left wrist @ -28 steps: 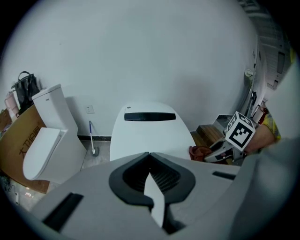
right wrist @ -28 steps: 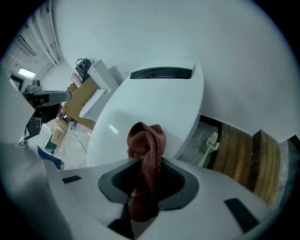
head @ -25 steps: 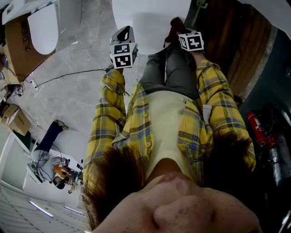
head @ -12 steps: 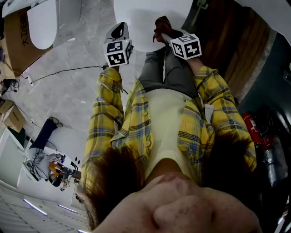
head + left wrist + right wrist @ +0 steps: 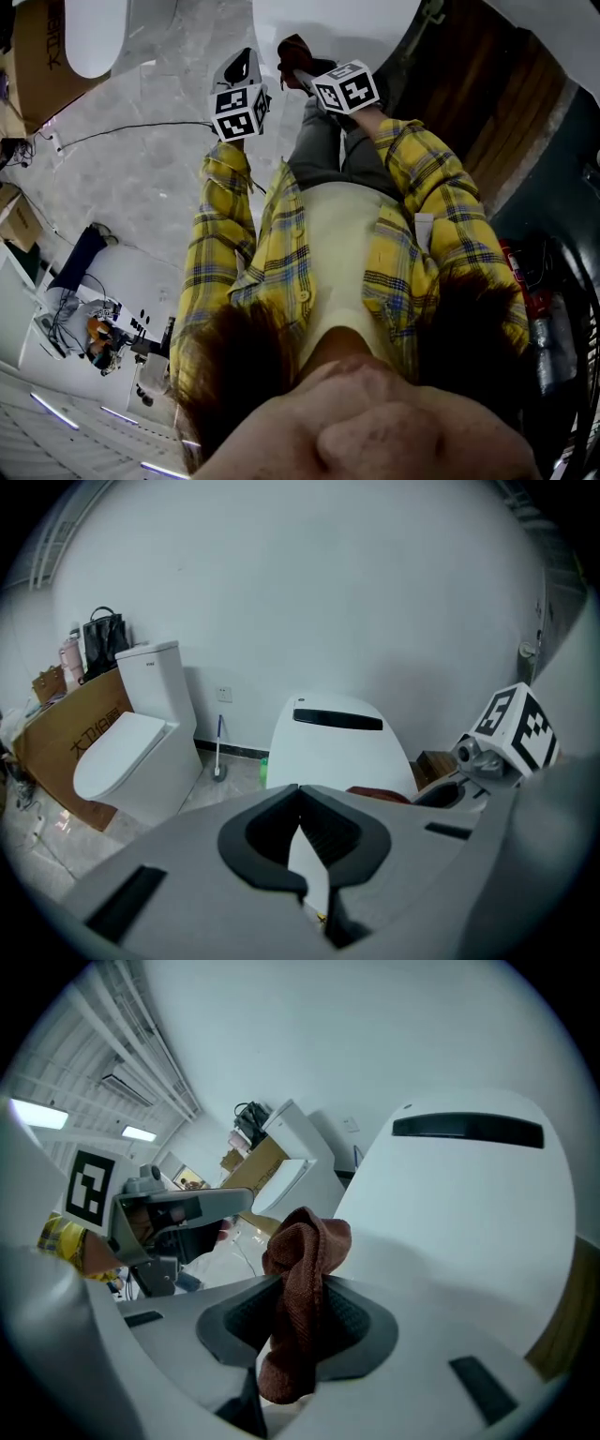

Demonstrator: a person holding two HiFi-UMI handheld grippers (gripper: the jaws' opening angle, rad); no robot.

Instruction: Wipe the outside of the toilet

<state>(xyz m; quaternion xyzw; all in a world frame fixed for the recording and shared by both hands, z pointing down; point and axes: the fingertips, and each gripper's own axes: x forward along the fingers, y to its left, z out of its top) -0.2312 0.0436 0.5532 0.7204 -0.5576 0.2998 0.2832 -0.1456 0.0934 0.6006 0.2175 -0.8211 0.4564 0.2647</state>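
- We hold right gripper [image 5: 302,1290] clamped on brown cloth [image 5: 306,1241]; cloth bunches above jaws, tail hangs below.
- Cloth sits at near edge of white toilet [image 5: 469,1213], lid down. We cannot confirm contact.
- We hold left gripper [image 5: 299,829] with jaws together, nothing between them, just beside right gripper, aimed at same toilet.
- Second toilet [image 5: 131,757] stands well to left, against cardboard box [image 5: 61,752].
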